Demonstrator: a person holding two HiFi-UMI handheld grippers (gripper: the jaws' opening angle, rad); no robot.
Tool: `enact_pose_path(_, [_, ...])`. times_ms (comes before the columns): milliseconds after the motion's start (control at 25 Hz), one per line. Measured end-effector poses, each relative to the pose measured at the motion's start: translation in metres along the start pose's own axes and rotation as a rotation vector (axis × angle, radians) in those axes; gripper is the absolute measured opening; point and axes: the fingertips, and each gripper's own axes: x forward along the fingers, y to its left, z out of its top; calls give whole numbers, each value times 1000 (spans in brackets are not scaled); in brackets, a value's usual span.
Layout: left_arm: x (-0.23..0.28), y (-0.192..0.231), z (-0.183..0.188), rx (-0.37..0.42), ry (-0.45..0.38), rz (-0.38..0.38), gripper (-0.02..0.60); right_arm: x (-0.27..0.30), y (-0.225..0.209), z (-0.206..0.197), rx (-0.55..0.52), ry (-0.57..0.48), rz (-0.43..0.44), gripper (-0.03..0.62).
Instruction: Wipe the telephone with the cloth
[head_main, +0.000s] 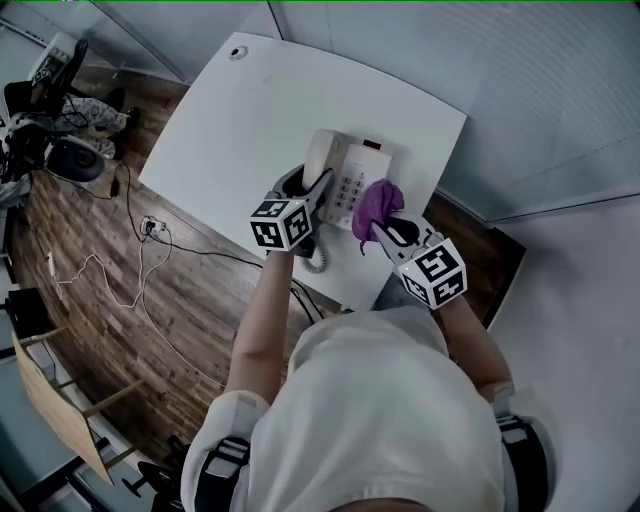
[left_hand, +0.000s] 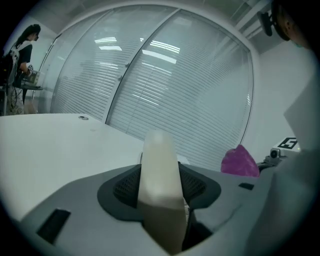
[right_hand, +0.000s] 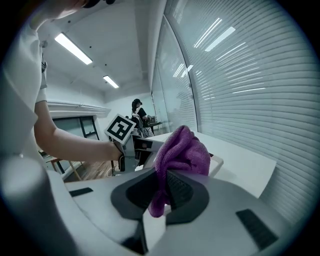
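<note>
One telephone (head_main: 352, 180) lies on the white table (head_main: 240, 110), long axis pointing away from the person. The left gripper (head_main: 308, 186) has its jaws wide apart, clamped on the single handset (left_hand: 159, 185). The right gripper (head_main: 390, 226) pinches one purple cloth (head_main: 374, 207) at the keypad (head_main: 348, 190).

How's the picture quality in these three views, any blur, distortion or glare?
Head view: evenly lit, sharp, telephone clear. Left gripper view: strong fisheye, dark corners, the close handset soft. Right gripper view: same fisheye, ceiling lights reflected in the glass, cloth fairly sharp.
</note>
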Motion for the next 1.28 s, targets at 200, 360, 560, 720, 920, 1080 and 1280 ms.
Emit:
enact_pose_path(200, [14,6,-10,35,69,49,225,-2,-3,0,26,-6,-9,46])
enact_pose_path(360, [21,8,-14,60,109,66,225,-3,-3,-1,35,-4,-15,46])
enact_pose_path(560, [25,14,-22,94,154,115,225,-5,-10,-3,52,-5,-32,46])
enact_pose_path(720, [30,13,-27,133,181,148,227,-5,-11,-4,56,-10,-37,45])
enact_pose_path(920, [29,11,-29,129,187,139,226,-4,-6,0,56,-23,-39,46])
enact_pose_path(1080, [21,9,-29,90,170,124,227,-5,-3,6,49,-29,-46,45])
enact_pose_path(1280, [-1,8,-27,49,119,138,227,-8,7,6,36,-34,-54,46])
